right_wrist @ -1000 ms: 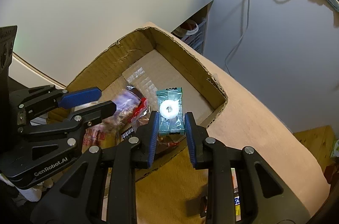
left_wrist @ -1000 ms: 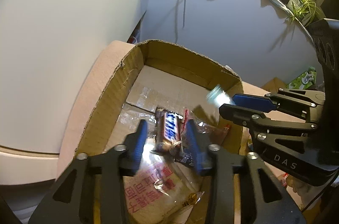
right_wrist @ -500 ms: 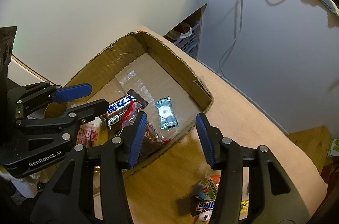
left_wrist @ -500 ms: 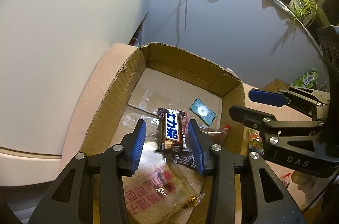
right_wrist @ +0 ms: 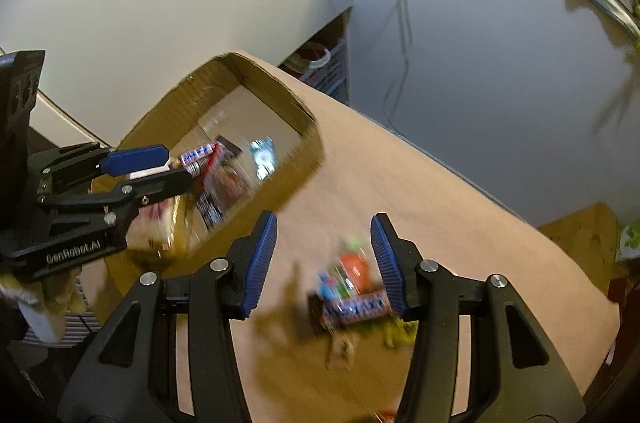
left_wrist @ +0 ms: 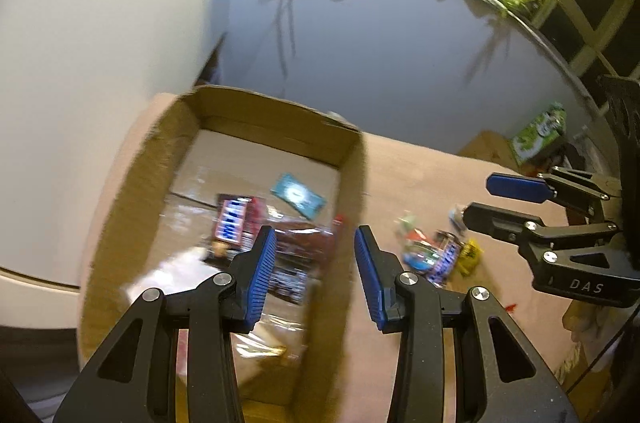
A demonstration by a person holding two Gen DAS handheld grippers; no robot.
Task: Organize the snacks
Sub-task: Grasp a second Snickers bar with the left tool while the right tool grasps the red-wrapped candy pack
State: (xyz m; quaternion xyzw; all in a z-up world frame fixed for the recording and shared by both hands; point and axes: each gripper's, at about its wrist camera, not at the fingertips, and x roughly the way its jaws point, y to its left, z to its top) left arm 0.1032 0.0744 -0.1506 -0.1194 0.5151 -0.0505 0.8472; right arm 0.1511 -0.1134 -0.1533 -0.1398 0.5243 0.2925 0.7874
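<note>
1. A tan bench [right_wrist: 440,191] is shown, cardboard box [left_wrist: 352,183] at its corner, snacks already dropped inside.
2. Right gripper [right_wrist: 324,259] fingers are spread, empty, aimed at the loose snack pile [right_wrist: 352,295].
3. Left gripper [left_wrist: 316,271] fingers are parted, empty.

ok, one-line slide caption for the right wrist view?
Open right gripper above loose snack pile on table, cardboard box behind.

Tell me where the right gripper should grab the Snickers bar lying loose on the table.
Grip the Snickers bar across its narrow width at mid-length, coming straight down from above. It lies flat and crosswise at the near edge of the loose snack pile, so the right gripper, open and empty, likely needs a quarter roll so its fingers straddle the long sides.
</note>
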